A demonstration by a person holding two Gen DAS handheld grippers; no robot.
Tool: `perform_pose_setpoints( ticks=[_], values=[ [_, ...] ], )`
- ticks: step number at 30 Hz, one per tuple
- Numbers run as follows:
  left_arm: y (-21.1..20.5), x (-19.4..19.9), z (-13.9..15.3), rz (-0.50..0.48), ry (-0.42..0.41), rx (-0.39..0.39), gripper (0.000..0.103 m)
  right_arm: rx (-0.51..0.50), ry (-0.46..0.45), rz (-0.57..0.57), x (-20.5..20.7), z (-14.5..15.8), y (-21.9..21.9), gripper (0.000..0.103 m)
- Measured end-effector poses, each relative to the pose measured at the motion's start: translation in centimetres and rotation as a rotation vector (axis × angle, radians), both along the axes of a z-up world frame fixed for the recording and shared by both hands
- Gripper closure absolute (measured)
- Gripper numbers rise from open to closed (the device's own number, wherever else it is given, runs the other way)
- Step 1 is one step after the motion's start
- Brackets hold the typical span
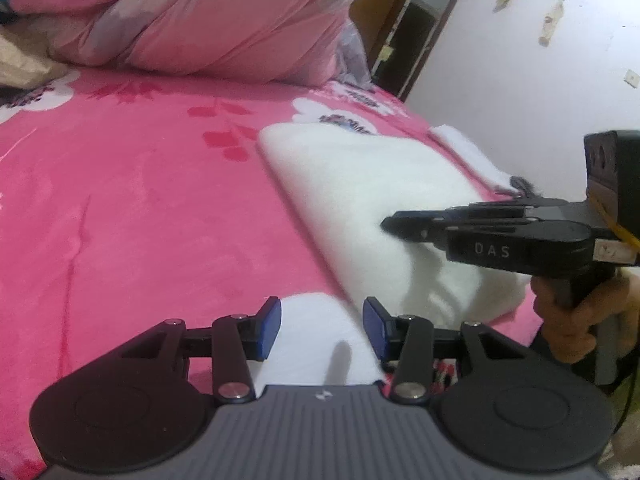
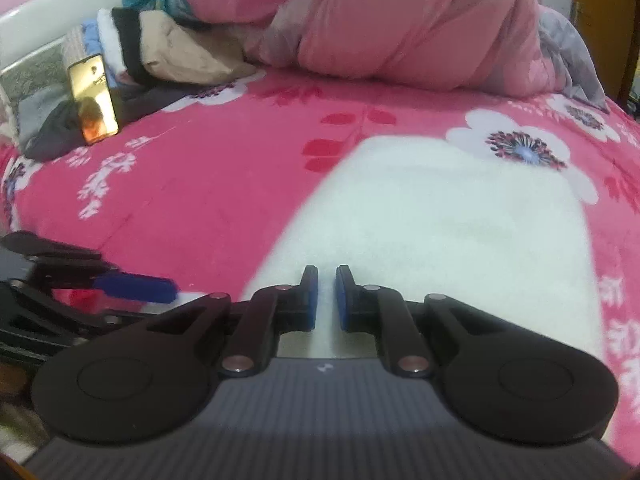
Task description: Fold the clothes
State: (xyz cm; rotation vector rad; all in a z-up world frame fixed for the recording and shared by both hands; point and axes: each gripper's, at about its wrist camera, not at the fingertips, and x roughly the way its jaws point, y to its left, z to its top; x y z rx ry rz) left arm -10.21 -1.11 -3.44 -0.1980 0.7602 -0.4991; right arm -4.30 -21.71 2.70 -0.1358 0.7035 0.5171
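Note:
A white fluffy garment [image 1: 372, 184] lies folded on the pink flowered bed cover [image 1: 140, 200]. It also shows in the right wrist view [image 2: 440, 216]. My left gripper [image 1: 322, 326] is open, its jaws on either side of the garment's near corner, low over the bed. My right gripper [image 2: 327, 298] is nearly shut with a narrow gap, and white cloth shows in the gap. In the left wrist view my right gripper [image 1: 390, 225] reaches in from the right over the garment. The left gripper's blue pad [image 2: 136, 286] shows at the left of the right wrist view.
A pink quilt [image 2: 400, 20] is piled at the head of the bed. Folded clothes [image 2: 176, 52] and a phone [image 2: 94, 98] stand at the far left. A white wall [image 1: 520, 80] and a doorway [image 1: 408, 36] are to the right of the bed.

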Motion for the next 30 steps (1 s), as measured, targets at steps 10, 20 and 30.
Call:
perform_pose_setpoints(
  ticks=[10,20,30],
  values=[
    [-1.0,-0.1,2.4,-0.018,-0.089,0.031,0.057,0.078,-0.001,-0.044,-5.7,-1.5,-2.7,0.094],
    [-6.4,0.4,5.4,-0.156,-0.220,0.081,0.057,0.142,-0.162,-0.211,-10.6,1.5,-8.7,0.093],
    [-11.0,-0.1,3.4,-0.234,-0.248,0.237,0.057,0.178,-0.109,-0.370,-10.4,-0.2,-14.0,0.097]
  ],
)
